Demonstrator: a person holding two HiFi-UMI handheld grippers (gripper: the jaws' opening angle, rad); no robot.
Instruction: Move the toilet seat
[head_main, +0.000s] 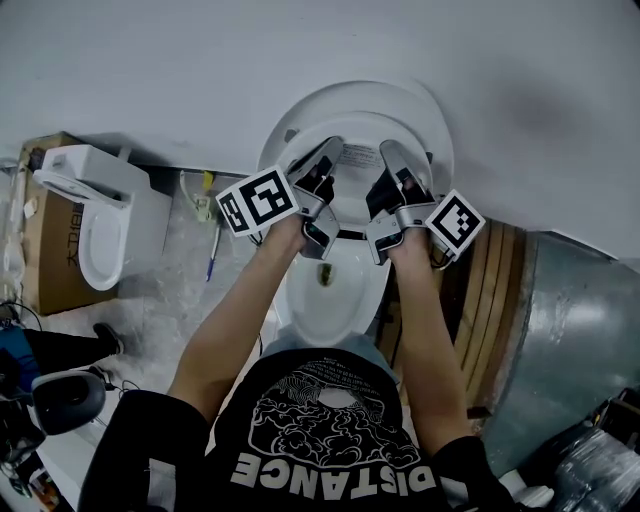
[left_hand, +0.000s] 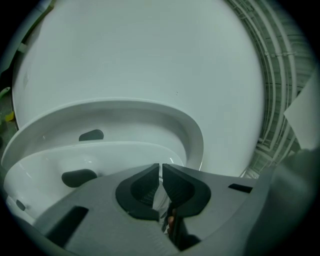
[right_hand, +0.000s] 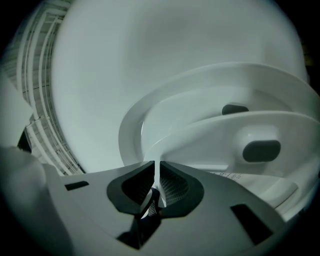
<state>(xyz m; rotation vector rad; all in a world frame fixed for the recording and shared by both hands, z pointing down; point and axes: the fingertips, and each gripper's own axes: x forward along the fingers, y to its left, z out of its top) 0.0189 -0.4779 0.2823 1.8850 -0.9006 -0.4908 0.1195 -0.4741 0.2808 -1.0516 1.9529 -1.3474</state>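
Far left: spare toilet (head_main: 100, 215) against cardboard box (head_main: 45, 260), blue pen (head_main: 213, 255) on the floor nearby. Centre: toilet seat (head_main: 355, 120) up off the bowl (head_main: 325, 295), tilted toward the lid (head_main: 350, 92) at the far wall. Left claw (left_hand: 160, 170) pinched on the seat's left rim, right claw (right_hand: 158, 167) clamped on its right rim. Right: wooden planks (head_main: 490, 290) and metal duct (head_main: 580, 340) crowd the bowl.

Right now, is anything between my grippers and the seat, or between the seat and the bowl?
Nothing visible. The left gripper and right gripper each pinch the seat directly at its rim. The bowl below it looks bare, and behind it stands only the raised lid.
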